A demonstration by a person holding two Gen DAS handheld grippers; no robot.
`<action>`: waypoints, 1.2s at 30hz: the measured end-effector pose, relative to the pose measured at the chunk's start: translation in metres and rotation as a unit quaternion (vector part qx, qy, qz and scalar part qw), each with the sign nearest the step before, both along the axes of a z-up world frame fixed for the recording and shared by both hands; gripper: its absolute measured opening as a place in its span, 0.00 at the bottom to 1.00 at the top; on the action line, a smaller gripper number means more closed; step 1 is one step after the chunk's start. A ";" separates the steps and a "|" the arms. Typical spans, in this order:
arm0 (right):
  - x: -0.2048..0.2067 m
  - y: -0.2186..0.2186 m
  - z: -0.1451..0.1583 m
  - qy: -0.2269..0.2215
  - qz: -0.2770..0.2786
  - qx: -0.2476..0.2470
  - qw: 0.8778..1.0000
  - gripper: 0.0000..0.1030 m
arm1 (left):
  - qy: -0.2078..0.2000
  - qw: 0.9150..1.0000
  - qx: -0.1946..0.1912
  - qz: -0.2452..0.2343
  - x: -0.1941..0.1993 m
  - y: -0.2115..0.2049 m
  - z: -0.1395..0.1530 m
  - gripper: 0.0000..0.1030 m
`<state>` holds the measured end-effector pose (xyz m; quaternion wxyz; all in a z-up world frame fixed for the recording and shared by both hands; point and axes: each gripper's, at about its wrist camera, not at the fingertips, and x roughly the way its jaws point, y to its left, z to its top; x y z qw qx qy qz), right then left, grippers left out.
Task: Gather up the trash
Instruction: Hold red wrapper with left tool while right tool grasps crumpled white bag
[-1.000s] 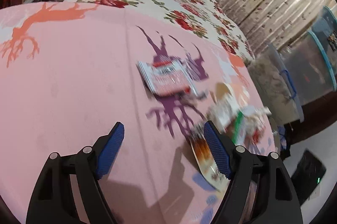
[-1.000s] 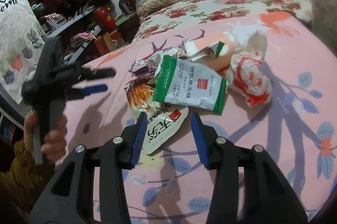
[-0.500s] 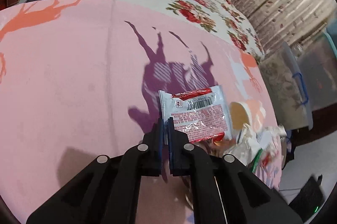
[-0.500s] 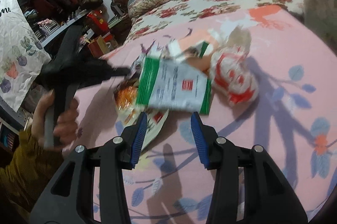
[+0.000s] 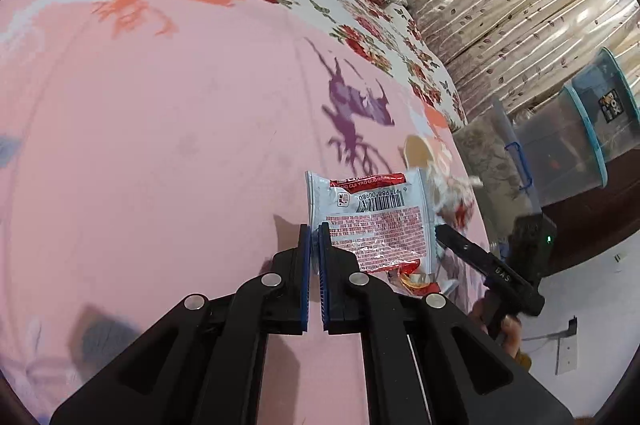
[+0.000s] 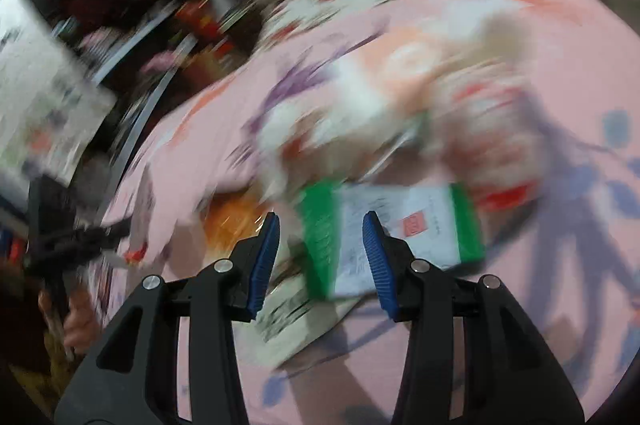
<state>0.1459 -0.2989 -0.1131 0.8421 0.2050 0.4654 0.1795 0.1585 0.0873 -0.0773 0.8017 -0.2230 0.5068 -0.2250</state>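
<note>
Left hand-held gripper [image 5: 315,237] is clamped on the silver wrapper's [image 5: 370,217] edge, lifting it off the bed [image 5: 160,129]; right hand-held gripper [image 6: 320,245], jaws apart and empty, approaches the green-edged packet [image 6: 394,233]

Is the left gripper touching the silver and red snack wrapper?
Touching. In the left wrist view, the left gripper is shut on the lower left corner of the silver and red snack wrapper.
</note>
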 end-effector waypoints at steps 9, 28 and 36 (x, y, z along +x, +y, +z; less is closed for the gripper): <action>0.008 0.021 0.041 -0.063 -0.053 -0.061 0.995 0.67 | 0.012 1.000 0.002 0.006 -0.024 0.004 -0.015 0.04; -0.055 0.067 0.112 -0.286 -0.037 -0.112 0.951 0.46 | 0.017 1.000 0.002 -0.009 -0.046 -0.004 -0.024 0.04; -0.104 0.082 0.045 -0.158 0.050 -0.107 0.980 0.46 | 0.017 1.000 0.008 -0.025 -0.048 -0.018 -0.025 0.04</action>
